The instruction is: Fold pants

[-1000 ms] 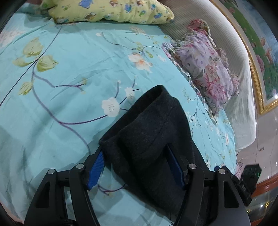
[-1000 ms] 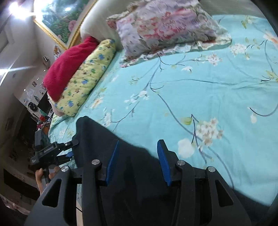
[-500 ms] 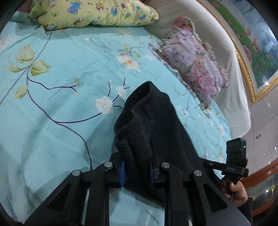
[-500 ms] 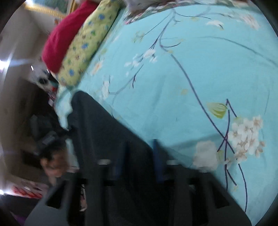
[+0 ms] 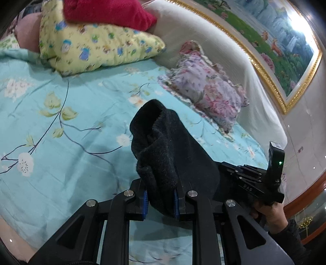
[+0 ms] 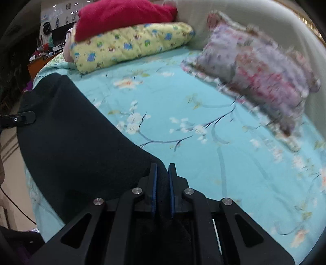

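Observation:
The black fleece pants [image 5: 163, 150] hang between my two grippers above the turquoise flowered bed sheet [image 5: 71, 142]. My left gripper [image 5: 160, 200] is shut on a bunched end of the pants, which sticks up beyond the fingers. My right gripper [image 6: 162, 183] is shut on another edge of the pants [image 6: 71, 142], which stretch away to the left as a broad dark sheet. The right gripper and the hand that holds it also show in the left wrist view [image 5: 252, 183], low right.
A yellow cartoon pillow [image 5: 97, 46] with a red blanket [image 5: 106, 10] on it lies at the head of the bed. A floral ruffled pillow [image 5: 207, 91] leans on the cream headboard [image 5: 224, 51]. A gold-framed painting [image 5: 275, 40] hangs above. The bed edge and floor [image 6: 14, 173] lie left.
Both grippers have closed on the pants and lifted them off the sheet. Both views have swung up toward the pillows and headboard.

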{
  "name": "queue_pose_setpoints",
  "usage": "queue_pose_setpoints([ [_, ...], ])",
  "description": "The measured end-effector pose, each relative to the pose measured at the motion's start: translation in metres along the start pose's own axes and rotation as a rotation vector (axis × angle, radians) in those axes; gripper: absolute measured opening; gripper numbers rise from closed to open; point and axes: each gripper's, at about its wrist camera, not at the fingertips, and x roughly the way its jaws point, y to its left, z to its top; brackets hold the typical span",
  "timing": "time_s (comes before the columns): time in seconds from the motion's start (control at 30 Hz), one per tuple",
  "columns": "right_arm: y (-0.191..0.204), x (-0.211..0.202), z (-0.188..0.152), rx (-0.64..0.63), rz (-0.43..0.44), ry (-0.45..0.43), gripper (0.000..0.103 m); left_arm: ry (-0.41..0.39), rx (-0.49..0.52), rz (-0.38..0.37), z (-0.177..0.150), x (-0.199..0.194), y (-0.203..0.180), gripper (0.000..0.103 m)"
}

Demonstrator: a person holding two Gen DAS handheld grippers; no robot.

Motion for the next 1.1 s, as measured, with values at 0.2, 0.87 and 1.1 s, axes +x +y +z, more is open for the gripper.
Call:
queue_pose_setpoints([
  [0.2, -0.015, 0.038, -0.014, 0.122, -0.011, 0.01, 0.039, 0.067, 0.029, 0.068, -0.007, 0.038, 0.03, 0.022],
  [0.87, -0.03, -0.11, -0.098, 0.472, 0.046, -0.22, 0.045, -0.054, 0.051, 0.102, -0.001, -0.028, 0.006, 0.041],
  [1.1, -0.042, -0.139, -0.144, 0.604, 0.024, -0.239, 0.045, 0.01, 0.145, 0.011, -0.012, -0.006, -0.044, 0.046],
])
